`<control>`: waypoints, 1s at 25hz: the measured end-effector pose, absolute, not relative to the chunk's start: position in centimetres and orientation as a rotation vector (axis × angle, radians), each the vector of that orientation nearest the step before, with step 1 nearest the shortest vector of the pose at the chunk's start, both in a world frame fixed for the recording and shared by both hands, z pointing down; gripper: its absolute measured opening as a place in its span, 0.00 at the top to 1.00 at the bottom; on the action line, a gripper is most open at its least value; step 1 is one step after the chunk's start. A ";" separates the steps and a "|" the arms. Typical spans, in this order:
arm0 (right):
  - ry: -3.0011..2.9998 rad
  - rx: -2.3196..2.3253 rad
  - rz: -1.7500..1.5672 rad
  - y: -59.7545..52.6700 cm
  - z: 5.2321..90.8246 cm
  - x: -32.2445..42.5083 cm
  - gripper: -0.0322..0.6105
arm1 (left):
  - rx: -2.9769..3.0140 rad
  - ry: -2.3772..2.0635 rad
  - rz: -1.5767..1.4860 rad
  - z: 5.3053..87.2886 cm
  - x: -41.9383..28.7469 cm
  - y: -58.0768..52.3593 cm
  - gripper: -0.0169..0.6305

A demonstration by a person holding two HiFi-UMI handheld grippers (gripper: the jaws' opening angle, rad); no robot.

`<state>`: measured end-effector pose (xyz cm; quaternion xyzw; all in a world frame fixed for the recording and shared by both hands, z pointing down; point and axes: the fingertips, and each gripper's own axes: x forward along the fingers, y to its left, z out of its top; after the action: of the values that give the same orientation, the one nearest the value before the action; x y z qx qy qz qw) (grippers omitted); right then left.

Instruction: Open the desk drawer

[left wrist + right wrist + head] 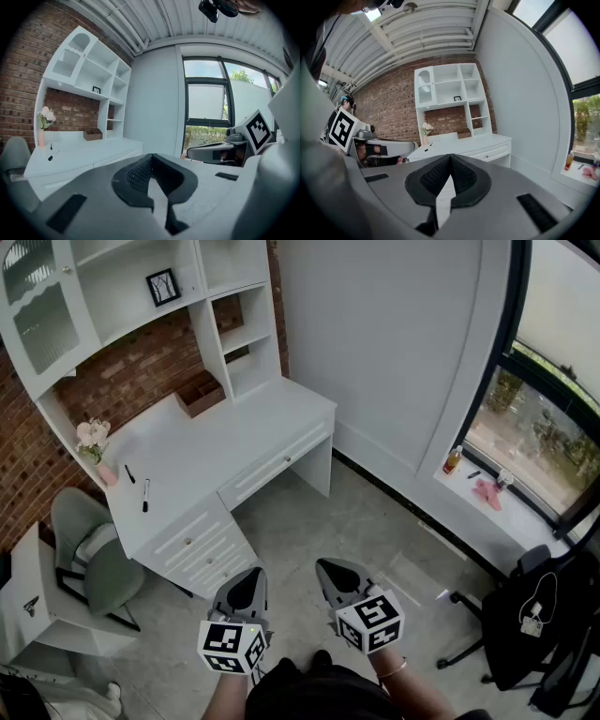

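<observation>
The white desk (216,442) stands against the brick wall at upper left. Under its top is a wide drawer (281,463), shut, and at its left end a stack of shut drawers (202,545) with small knobs. My left gripper (250,575) and right gripper (329,566) hang side by side over the floor, well short of the desk, both shut with nothing between the jaws. The left gripper view shows its closed jaws (151,157) with the desk (84,154) far off at left. In the right gripper view the closed jaws (450,157) point toward the wide drawer (490,152).
A grey-green chair (94,549) sits left of the drawer stack. On the desk are a flower vase (94,442), two pens (145,495) and a brown box (201,393). A black office chair (544,624) stands at lower right below the window sill (506,502).
</observation>
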<state>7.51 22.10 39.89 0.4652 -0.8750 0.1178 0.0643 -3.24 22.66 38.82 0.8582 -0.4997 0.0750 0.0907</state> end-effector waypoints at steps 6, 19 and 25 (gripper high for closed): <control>-2.656 1.395 0.389 22.6 40.2 9.0 0.95 | 2.535 -1.493 0.240 38.9 -2.0 22.8 0.96; -2.658 1.397 0.413 17.9 41.3 9.2 0.95 | 2.511 -1.492 0.267 39.5 -2.1 19.2 0.96; -2.623 1.379 0.400 12.7 42.2 7.8 0.94 | 2.496 -1.478 0.252 40.4 -3.0 14.6 0.96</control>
<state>7.83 12.68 42.22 0.4599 -0.8746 0.1334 0.0756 -3.02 14.63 40.37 0.8516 -0.5042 0.0860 0.1146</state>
